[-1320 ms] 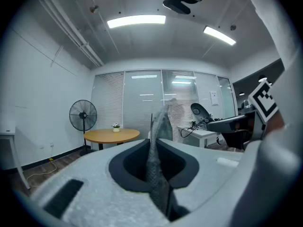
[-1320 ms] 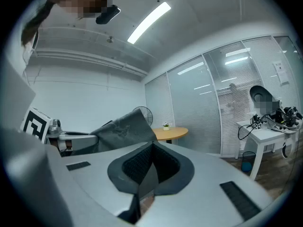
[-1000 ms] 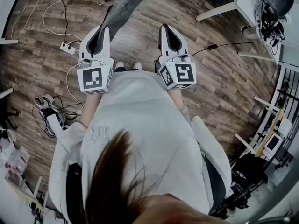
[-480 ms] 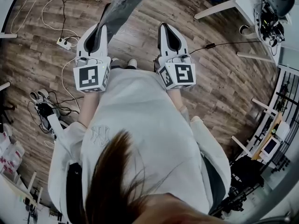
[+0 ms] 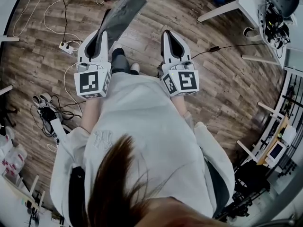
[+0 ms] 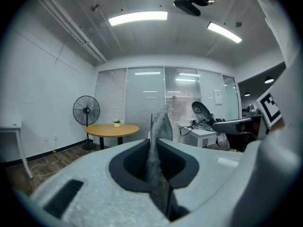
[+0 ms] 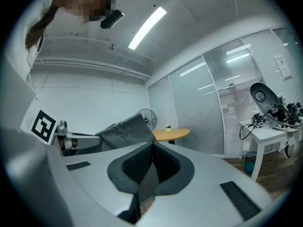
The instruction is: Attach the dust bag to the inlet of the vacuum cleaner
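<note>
Over the wooden floor (image 5: 222,84), in front of the person, left claw (image 5: 101,34) clamped on one end of the grey dust bag (image 5: 124,8), which juts forward; right claw (image 5: 167,33) pressed together, empty.

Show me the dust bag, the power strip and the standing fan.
dust bag (image 5: 122,11): head view, middle of the grey sheet.
power strip (image 5: 66,48): head view, its white body.
standing fan (image 6: 86,110): left gripper view, its round head.
</note>
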### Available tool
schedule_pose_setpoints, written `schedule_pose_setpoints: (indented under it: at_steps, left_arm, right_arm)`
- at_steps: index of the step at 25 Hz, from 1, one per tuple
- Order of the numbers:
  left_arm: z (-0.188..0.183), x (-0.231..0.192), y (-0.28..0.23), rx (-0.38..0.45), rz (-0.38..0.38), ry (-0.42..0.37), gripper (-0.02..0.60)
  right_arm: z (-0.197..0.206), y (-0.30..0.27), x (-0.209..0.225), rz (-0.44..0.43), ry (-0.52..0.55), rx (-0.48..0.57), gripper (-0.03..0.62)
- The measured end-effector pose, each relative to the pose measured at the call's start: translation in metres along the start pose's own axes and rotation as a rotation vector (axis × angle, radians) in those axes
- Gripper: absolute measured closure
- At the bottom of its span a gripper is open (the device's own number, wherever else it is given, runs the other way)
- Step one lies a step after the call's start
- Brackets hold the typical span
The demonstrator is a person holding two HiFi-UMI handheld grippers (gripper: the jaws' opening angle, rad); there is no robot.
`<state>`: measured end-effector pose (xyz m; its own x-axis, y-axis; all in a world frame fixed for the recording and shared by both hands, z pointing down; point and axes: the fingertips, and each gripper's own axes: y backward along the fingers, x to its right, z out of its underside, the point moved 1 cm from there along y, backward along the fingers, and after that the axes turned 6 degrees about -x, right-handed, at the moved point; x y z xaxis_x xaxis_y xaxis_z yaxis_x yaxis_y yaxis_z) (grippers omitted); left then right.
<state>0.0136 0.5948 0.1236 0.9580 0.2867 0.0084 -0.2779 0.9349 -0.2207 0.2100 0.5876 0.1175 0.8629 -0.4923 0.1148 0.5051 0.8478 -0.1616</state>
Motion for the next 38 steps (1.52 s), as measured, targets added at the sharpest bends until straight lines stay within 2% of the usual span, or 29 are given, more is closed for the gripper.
schedule_pose_setpoints:
  at_steps: [9,16,26,33,38]
  left_arm:
    - [-0.002,-0.028,-0.046,-0.022,0.029,0.005,0.543]
    - [-0.019,-0.076,-0.096,-0.024,0.090,-0.013,0.543]
    - [-0.038,-0.142,-0.159,-0.018,0.163,-0.039,0.543]
    - [-0.040,-0.167,-0.185,-0.029,0.155,-0.019,0.543]
    - [-0.036,-0.166,-0.204,-0.053,0.154,-0.005,0.543]
  right_arm:
    - [-0.010,-0.048,0.013,0.023,-0.021,0.012,0.591]
    - [-0.031,-0.119,0.011,0.061,-0.048,0.026,0.591]
    - [-0.050,-0.199,0.004,0.100,-0.020,0.028,0.592]
    - [-0.051,-0.229,0.004,0.069,-0.025,0.005,0.592]
    - [-0.050,-0.245,0.015,0.057,-0.033,-0.006,0.591]
